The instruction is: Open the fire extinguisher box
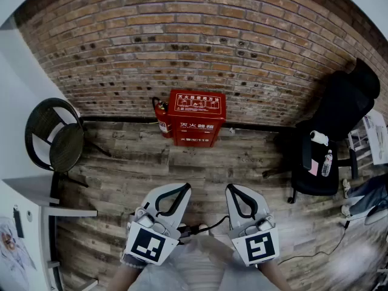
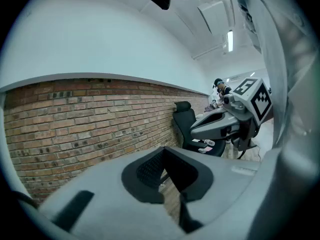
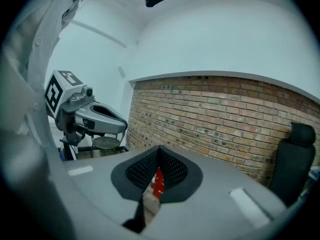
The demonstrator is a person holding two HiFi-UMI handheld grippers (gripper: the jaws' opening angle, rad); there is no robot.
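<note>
Brick wall (image 1: 200, 35) at back, wood-plank floor (image 1: 182, 162) below it. Black office chair (image 1: 339, 114) on the right by the wall, with a bottle (image 1: 327, 162) lying on the seat. Round black woven chair (image 1: 54, 135) on the left. Red extinguisher (image 1: 161, 117) upright at the wall foot. Thin cable (image 1: 321, 253) on the floor, lower right.

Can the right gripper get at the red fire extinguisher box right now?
Probably not yet: the right gripper sits near the body, the box stands off against the brick wall. Only bare floor lies between.
</note>
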